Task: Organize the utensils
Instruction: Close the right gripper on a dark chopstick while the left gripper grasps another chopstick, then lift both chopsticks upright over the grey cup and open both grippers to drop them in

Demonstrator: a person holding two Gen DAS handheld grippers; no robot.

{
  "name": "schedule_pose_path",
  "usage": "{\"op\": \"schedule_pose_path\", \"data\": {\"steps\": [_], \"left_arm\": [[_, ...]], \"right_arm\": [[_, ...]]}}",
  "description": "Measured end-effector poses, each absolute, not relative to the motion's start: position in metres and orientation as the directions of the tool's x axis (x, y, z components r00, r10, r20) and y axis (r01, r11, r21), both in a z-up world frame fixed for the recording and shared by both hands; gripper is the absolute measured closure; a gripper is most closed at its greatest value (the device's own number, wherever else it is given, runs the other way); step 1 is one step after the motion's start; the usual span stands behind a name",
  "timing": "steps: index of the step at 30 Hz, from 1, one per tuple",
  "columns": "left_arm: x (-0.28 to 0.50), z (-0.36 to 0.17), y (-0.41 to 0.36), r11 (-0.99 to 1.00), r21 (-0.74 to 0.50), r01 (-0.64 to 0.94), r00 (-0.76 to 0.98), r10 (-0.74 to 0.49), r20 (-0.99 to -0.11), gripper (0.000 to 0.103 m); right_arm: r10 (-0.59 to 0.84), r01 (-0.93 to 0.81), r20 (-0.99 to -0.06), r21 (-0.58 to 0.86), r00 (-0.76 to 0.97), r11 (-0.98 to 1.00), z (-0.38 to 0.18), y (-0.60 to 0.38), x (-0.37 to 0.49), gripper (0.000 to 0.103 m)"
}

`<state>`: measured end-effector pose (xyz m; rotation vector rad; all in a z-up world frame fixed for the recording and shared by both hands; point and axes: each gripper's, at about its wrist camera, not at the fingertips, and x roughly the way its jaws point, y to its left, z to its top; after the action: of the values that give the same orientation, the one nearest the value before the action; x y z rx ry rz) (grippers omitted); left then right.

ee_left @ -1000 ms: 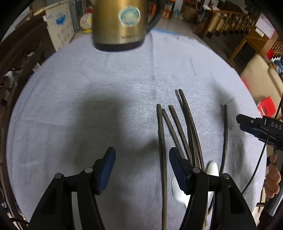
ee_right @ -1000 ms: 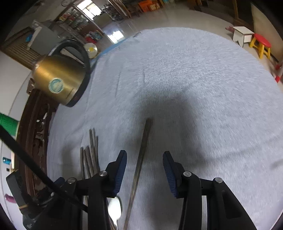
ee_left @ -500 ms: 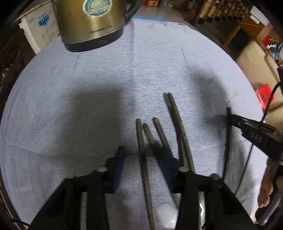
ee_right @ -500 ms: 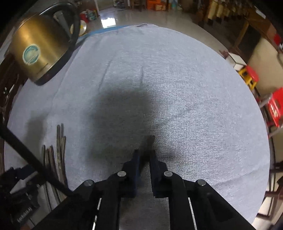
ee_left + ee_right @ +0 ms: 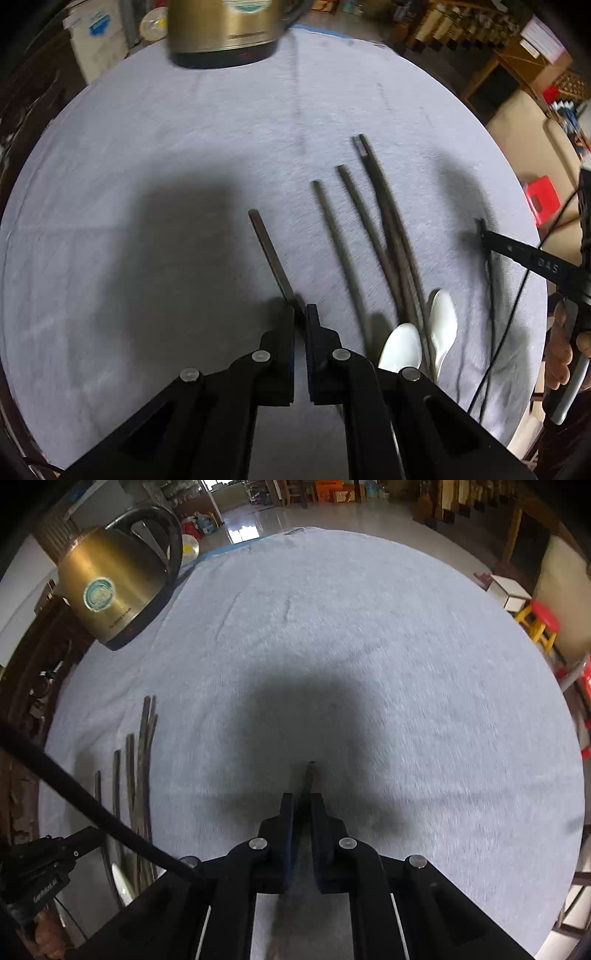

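Observation:
In the left wrist view my left gripper pinches one dark chopstick, its jaws closing tight on it; the stick angles up and left over the grey cloth. Several more dark chopsticks lie fanned just to the right, with two white spoons at their near ends. In the right wrist view my right gripper is likewise closing on a single chopstick, whose short tip pokes out past the pads. The chopstick bundle lies far to its left. The right gripper also shows at the left view's right edge.
A brass electric kettle stands at the far left of the round grey-clothed table. A black cable crosses the lower left. A hand grips the right tool. Stools and furniture stand beyond the table edge.
Both grippers went from open to shut, each on one chopstick. The left one has swung its stick leftwards, away from the bundle. The right view has rolled and moved along its stick.

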<state>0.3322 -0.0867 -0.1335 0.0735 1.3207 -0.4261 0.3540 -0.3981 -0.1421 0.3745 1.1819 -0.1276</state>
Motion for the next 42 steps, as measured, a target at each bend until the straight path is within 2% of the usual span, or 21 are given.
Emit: {"op": "schedule_pose_path", "data": {"steps": [5, 7, 9, 11, 13, 16, 18, 19, 22, 23, 27, 32, 37, 42], "left_arm": [[0.343, -0.120, -0.068, 0.937, -0.219, 0.273, 0.194, -0.276, -0.941, 0.096], [0.347, -0.115, -0.062, 0.936, -0.254, 0.242, 0.174, -0.299, -0.938, 0.083], [0.358, -0.113, -0.065, 0.940, -0.262, 0.217, 0.180, -0.303, -0.936, 0.055], [0.365, -0.114, -0.068, 0.942, -0.277, 0.189, 0.184, -0.312, -0.932, 0.049], [0.378, -0.127, -0.081, 0.946, -0.280, 0.165, 0.164, -0.306, -0.938, 0.049], [0.383, -0.125, -0.093, 0.957, -0.229, 0.178, 0.180, -0.260, -0.949, 0.057], [0.389, -0.123, -0.104, 0.965, -0.184, 0.189, 0.192, -0.220, -0.956, 0.091], [0.390, -0.122, -0.106, 0.967, -0.164, 0.194, 0.200, -0.203, -0.958, 0.095], [0.394, -0.125, -0.119, 0.965, -0.146, 0.219, 0.222, -0.194, -0.956, 0.095], [0.393, -0.125, -0.120, 0.964, -0.138, 0.226, 0.230, -0.190, -0.954, 0.095], [0.371, -0.108, -0.108, 0.963, -0.160, 0.218, 0.280, -0.218, -0.935, 0.096], [0.330, -0.044, -0.093, 0.953, -0.177, 0.245, 0.414, -0.268, -0.870, 0.096], [0.271, 0.027, -0.073, 0.939, -0.177, 0.295, 0.575, -0.323, -0.751, 0.097], [0.200, 0.085, -0.060, 0.922, -0.169, 0.349, 0.715, -0.378, -0.588, 0.098]], "right_arm": [[0.108, 0.293, -0.912, 0.236, 0.395, 0.927, -0.134, -0.401, 0.345, 0.095], [0.099, 0.301, -0.918, 0.225, 0.383, 0.927, -0.131, -0.403, 0.343, 0.095], [0.121, 0.304, -0.918, 0.247, 0.378, 0.920, -0.130, -0.405, 0.346, 0.095], [0.118, 0.312, -0.924, 0.240, 0.363, 0.919, -0.130, -0.409, 0.351, 0.094], [0.113, 0.324, -0.937, 0.224, 0.330, 0.919, -0.131, -0.412, 0.360, 0.090], [0.090, 0.325, -0.952, 0.187, 0.293, 0.927, -0.133, -0.410, 0.372, 0.078], [0.053, 0.327, -0.963, 0.141, 0.264, 0.934, -0.137, -0.407, 0.379, 0.073], [0.043, 0.324, -0.964, 0.129, 0.261, 0.937, -0.139, -0.404, 0.383, 0.073], [-0.040, 0.293, -0.965, 0.040, 0.259, 0.955, -0.140, -0.388, 0.390, 0.076], [-0.063, 0.279, -0.962, 0.014, 0.265, 0.960, -0.140, -0.381, 0.390, 0.094], [-0.024, 0.266, -0.954, 0.059, 0.298, 0.962, -0.138, -0.369, 0.389, 0.096], [0.014, 0.225, -0.904, 0.121, 0.427, 0.967, -0.105, -0.362, 0.360, 0.096], [0.052, 0.133, -0.784, 0.170, 0.619, 0.976, -0.053, -0.347, 0.311, 0.096], [0.114, -0.005, -0.565, 0.192, 0.817, 0.981, -0.001, -0.321, 0.239, 0.096]]}}
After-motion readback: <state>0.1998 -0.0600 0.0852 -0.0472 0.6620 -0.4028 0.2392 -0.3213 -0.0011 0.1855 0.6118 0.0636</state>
